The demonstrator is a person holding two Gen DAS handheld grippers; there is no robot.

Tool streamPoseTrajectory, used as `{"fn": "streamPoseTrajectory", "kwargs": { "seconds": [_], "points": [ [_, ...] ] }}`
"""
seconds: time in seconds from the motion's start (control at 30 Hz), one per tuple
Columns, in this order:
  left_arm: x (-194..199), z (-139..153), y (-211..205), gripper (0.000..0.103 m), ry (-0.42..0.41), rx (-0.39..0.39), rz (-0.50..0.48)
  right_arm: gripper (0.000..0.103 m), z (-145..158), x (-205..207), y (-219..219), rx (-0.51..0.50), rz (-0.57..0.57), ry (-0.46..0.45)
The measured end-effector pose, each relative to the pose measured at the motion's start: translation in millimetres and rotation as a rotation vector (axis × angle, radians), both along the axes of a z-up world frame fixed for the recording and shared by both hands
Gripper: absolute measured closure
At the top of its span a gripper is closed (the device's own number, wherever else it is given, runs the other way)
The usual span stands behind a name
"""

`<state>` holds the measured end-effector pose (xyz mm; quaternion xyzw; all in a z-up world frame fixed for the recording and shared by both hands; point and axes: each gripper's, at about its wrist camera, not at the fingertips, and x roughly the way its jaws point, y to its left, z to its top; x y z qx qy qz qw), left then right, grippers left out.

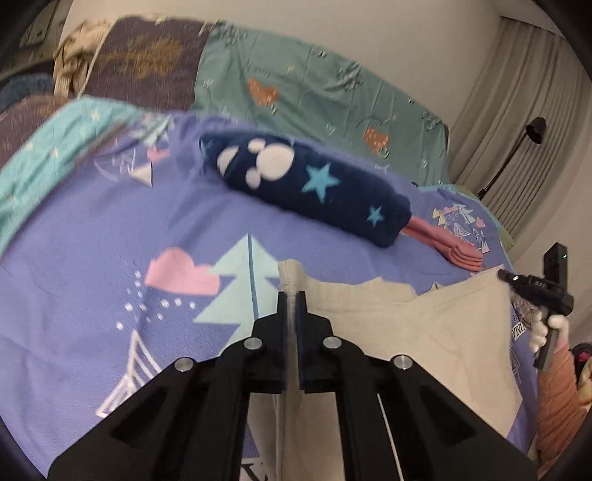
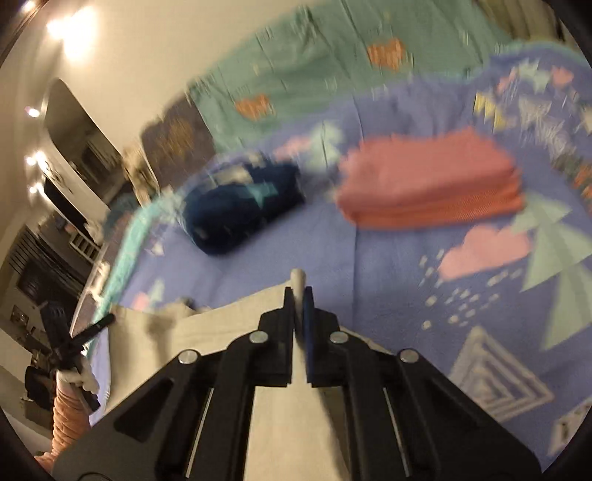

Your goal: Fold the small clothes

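Black left gripper (image 1: 292, 296) pinching smooth beige garment (image 1: 388, 325), right gripper (image 2: 299, 292) likewise

Warm indoor light; ceiling spots (image 2: 70, 22) glare; motion blur; fisheye edges dark.

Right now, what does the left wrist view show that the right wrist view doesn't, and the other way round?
Left only: a floor lamp, curtains, and the right tool at the beige garment's far edge.
Right only: a lit room with furniture and the left tool.
Both: each camera's own tool, left and right, shut on the beige garment; the navy star bundle, the folded pink cloth, the purple bedspread.
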<state>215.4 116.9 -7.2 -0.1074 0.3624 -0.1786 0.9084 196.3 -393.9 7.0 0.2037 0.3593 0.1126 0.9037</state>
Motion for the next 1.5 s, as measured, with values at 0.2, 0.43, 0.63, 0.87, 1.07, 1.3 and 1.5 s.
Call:
{"fn": "streamPoseTrajectory", "kwargs": {
  "seconds": [0.2,0.43,0.63,0.87,1.07,1.3,1.5],
  "points": [
    [32.5,-18.1,-16.1,0.095,0.054,0.137,0.008,0.085,-9.2,14.8,-9.0,-0.091,-0.083,0.073],
    [11.7,-31.9,-2.7,0.073,0.112,0.129,0.077,0.068,-44.6,-26.7,-3.3,-0.170,-0.126,0.149],
    [-65.5,-0.5,-25.0,0.064,0.025,0.106,-0.038,0.057,-40.9,-109.4,-30.6,-0.095,-0.200,0.088],
    [-125.7,6.2,-157.8,0.055,0.027,0.080,-0.373,0.084,-54.2,-176.2,-47.1,-0.008,-0.198,0.138],
    [-167.5,-7.9,-307.6,0.040,0.036,0.177,-0.608,0.083,-55.1,-216.0,-72.0,0.013,-0.252,0.126],
    [-210.9,-37.5,-424.2,0.035,0.006,0.379,-0.690,0.069,-57.6,-228.9,-87.1,0.025,-0.231,0.112],
    [-197.0,-52.6,-426.6,0.095,0.056,0.374,-0.578,0.065,-55.8,-212.9,-92.1,0.046,-0.155,0.114]
  ]
}}
